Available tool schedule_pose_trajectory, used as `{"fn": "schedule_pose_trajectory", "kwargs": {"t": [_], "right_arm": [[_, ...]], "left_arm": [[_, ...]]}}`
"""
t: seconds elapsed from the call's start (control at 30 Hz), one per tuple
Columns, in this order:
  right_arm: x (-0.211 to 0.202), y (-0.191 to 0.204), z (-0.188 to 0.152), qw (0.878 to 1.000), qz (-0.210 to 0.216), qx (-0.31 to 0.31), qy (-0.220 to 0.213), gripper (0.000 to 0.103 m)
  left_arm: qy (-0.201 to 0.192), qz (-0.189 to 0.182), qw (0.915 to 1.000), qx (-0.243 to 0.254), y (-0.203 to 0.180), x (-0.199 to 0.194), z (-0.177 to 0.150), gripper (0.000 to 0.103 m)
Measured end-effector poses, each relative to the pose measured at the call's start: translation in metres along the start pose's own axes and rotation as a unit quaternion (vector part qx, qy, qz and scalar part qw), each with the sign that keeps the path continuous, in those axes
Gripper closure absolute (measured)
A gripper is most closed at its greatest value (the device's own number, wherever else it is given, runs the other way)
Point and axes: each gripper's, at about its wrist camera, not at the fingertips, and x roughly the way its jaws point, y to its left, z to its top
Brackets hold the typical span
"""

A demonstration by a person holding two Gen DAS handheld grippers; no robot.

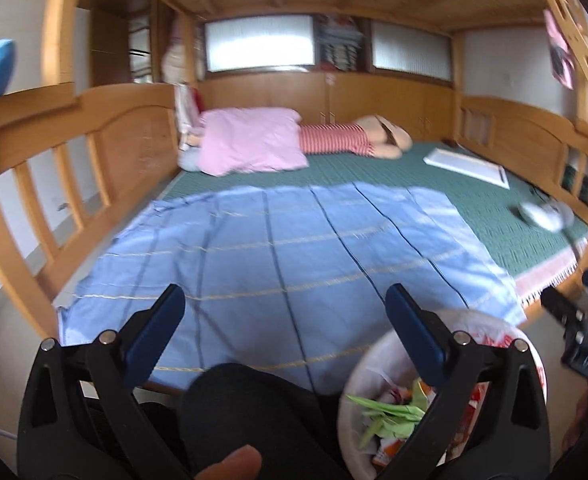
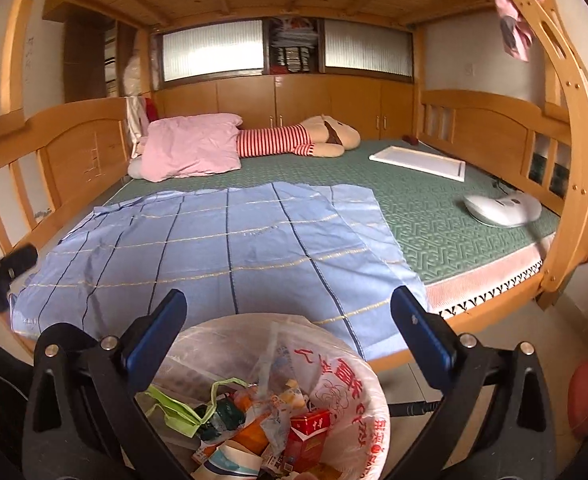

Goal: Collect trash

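My right tool (image 2: pixel 286 312) and left tool (image 1: pixel 284 306) both gape wide, holding nothing. The trash bin (image 2: pixel 357 376) stands upright just below my right tool, mouth up, its bag (image 2: pixel 345 392) full of wrappers and a red carton (image 2: pixel 307 432) lying tilted. Blue cloth (image 2: pixel 214 248) lies ahead on the bed (image 2: pixel 433 208).

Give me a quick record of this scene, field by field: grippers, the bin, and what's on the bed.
left gripper: open, nothing between the jaws
right gripper: open, nothing held, above the bin
bin: round white trash bin lined with a printed plastic bag, holding wrappers, a red carton, green scraps
bed: blue checked cloth spread flat on the green mat
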Motion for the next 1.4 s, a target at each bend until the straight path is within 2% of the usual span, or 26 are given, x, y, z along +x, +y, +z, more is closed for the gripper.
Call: {"fn": "schedule_pose_trajectory", "kwargs": {"t": [0.4, 1.4], "right_arm": [[-0.001, 0.01, 0.004, 1.0, 0.004, -0.01, -0.003, 0.003], [0.004, 0.018, 0.004, 1.0, 0.01, -0.013, 0.004, 0.003]], "left_arm": [[-0.016, 0.006, 0.9998, -0.005, 0.008, -0.013, 0.007, 0.003], [-0.009, -0.002, 0.9999, -0.004, 0.005, -0.012, 0.004, 0.003]]}}
